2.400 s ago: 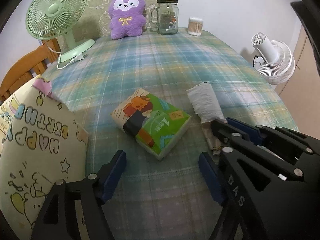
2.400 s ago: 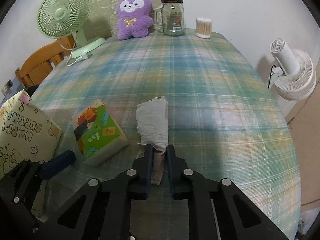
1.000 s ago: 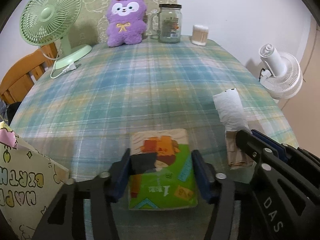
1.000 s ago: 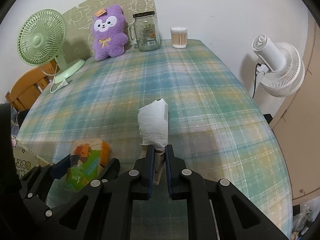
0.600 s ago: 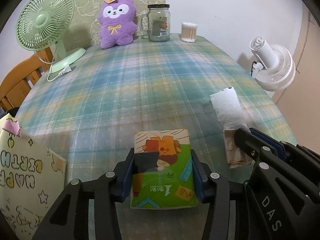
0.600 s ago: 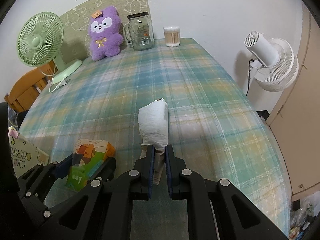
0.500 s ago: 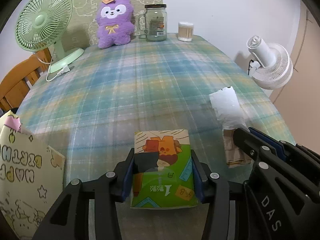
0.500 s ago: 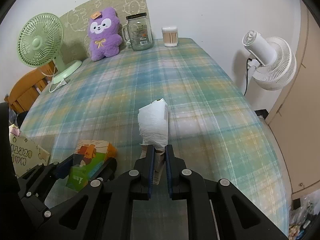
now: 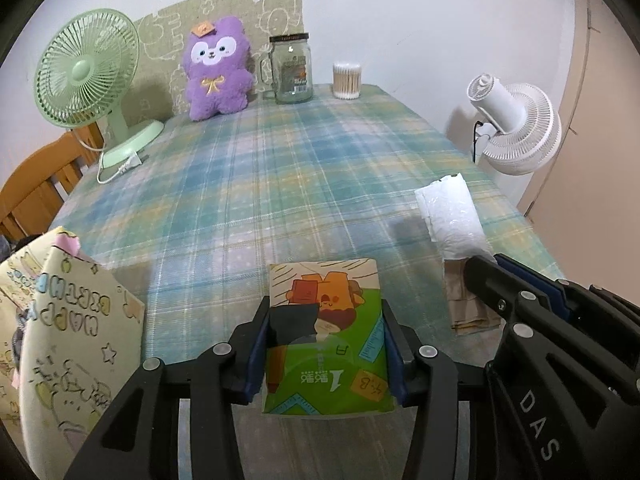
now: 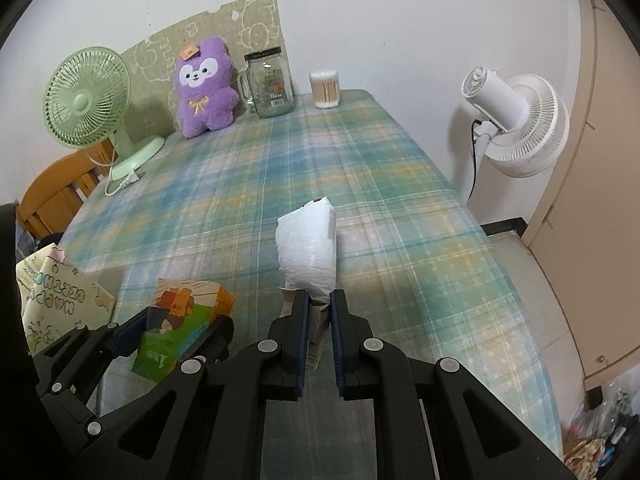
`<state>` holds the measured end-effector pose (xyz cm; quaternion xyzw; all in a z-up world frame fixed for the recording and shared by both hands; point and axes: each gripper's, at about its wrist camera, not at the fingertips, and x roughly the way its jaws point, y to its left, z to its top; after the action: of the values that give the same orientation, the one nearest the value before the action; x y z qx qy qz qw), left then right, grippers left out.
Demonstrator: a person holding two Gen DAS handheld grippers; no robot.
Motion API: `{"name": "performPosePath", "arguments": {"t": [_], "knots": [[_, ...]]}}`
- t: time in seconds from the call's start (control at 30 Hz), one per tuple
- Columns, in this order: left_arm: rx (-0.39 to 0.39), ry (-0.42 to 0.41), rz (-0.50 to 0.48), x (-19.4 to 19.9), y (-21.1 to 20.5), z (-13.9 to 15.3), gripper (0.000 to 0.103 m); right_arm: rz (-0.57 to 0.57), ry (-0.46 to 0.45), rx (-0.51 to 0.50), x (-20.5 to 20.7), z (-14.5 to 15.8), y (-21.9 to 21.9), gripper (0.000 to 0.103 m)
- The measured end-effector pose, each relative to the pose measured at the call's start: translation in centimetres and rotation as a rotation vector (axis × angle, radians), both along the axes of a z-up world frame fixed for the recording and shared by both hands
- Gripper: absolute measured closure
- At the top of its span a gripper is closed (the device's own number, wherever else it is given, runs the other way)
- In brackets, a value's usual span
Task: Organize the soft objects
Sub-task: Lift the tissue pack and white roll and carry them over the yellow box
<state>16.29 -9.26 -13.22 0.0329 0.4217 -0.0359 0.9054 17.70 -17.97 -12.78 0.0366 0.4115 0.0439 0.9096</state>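
Two grippers are gripping: the left gripper [image 9: 324, 348], bottom centre, is squeezing a colourful cartoon tissue pack [image 9: 325, 338]; the right gripper [image 10: 319, 316] is pinching a crinkly white plastic-wrapped roll [image 10: 308, 246].

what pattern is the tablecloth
Plaid in blue, green, yellow and white; the tablecloth shows best in the right wrist view.

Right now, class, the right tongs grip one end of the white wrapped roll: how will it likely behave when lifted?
The white roll sticks straight out beyond the right tongs without drooping, so it is probably light and fairly firm. Its wrapper looks crinkly and glossy, so it may slip. Only its flat brown end is pinched, so it could swing.
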Motion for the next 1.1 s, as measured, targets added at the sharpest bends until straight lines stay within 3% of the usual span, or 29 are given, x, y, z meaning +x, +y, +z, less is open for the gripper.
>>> {"name": "performPosePath", "arguments": {"t": [1.1], "knots": [[0.019,-0.200,-0.050,-8.0,0.3,9.6,0.054,-0.014,-0.187,0.002,-8.6,9.6,0.8,0.089]]}}
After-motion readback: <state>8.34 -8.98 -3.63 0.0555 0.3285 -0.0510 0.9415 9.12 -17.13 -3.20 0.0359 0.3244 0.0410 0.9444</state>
